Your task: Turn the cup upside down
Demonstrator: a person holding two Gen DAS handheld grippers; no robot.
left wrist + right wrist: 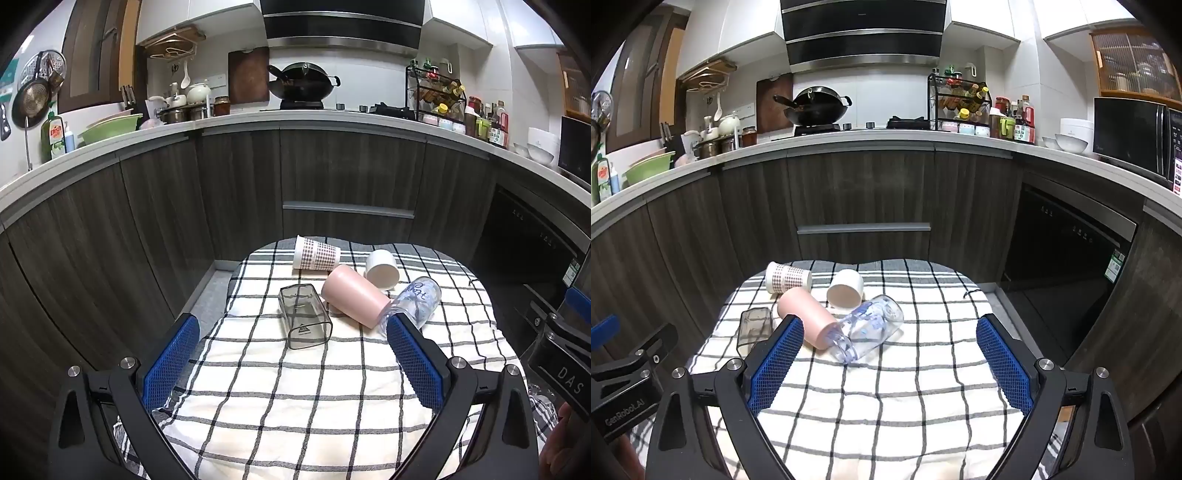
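Both the left gripper [291, 363] and the right gripper [890, 363] have jaws spread wide, holding nothing, above the checked cloth [295, 398] on the surface. Ahead of the left jaws five cups lie on their sides: a smoky square cup [304, 315] nearest, touching the pink cup [354, 295], then the clear glass [870, 326], white cup [382, 267] and patterned cup [316, 253].

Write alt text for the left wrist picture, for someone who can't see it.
Five cups lie on their sides on a checked cloth: a smoky square cup, pink cup, clear printed glass, white cup and patterned cup. The open left hand-held gripper frames them, kitchen counter behind.
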